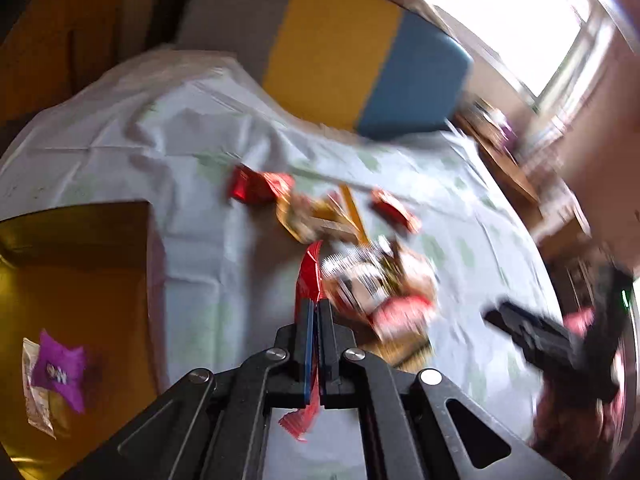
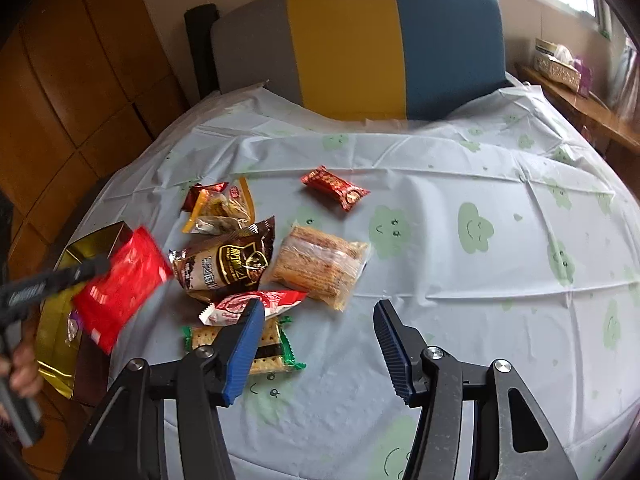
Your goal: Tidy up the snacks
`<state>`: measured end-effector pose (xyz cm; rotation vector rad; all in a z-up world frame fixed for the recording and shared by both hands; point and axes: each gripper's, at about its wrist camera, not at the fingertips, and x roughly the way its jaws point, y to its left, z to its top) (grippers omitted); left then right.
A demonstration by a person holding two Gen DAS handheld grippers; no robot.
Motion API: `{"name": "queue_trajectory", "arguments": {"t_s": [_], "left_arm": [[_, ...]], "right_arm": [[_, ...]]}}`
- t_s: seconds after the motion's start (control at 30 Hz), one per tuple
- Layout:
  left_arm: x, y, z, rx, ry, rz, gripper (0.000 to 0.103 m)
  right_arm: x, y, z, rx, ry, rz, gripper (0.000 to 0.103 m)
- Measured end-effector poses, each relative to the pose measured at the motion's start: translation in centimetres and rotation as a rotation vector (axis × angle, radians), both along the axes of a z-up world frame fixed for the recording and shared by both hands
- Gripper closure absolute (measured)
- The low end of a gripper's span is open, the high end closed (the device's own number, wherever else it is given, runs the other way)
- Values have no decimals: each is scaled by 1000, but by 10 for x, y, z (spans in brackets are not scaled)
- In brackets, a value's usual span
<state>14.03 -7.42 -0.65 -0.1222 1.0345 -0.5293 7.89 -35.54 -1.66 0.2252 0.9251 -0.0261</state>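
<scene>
While the left gripper [image 1: 316, 312] carries a flat red foil packet [image 2: 120, 288], jaws clamped on it, toward the gold box [image 1: 60, 280] at its left, the right gripper [image 2: 320, 320] hangs half-open and empty just right of the red-and-white wrapped snack [image 2: 256, 304].

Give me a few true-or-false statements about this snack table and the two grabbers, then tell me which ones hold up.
1. The left gripper is clamped on a red packet. True.
2. The right gripper is holding the green-edged cracker pack. False: its jaws stand apart with nothing between them, and that pack lies on the tablecloth.
3. The gold box is empty. False: a purple packet already lies inside it.
4. A small red candy wrapper lies apart from the main cluster of snacks. True.
5. The chair behind the table is all one colour. False: it is grey, yellow and blue.
</scene>
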Motion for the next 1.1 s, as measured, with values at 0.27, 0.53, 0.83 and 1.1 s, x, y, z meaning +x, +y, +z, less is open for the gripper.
{"name": "queue_trajectory", "arguments": {"t_s": [0.27, 0.53, 0.83, 1.1], "left_arm": [[-24, -18, -24, 60, 123, -133, 88], [-28, -21, -42, 146, 124, -150, 30], [-51, -38, -70, 271, 78, -235, 38], [-68, -19, -65, 275, -4, -186, 64]], "right_arm": [[3, 6, -9, -27, 35, 12, 45], [6, 6, -11, 15, 49, 25, 45], [8, 17, -16, 49, 71, 88, 33], [18, 35, -32, 57, 88, 147, 25]]}}
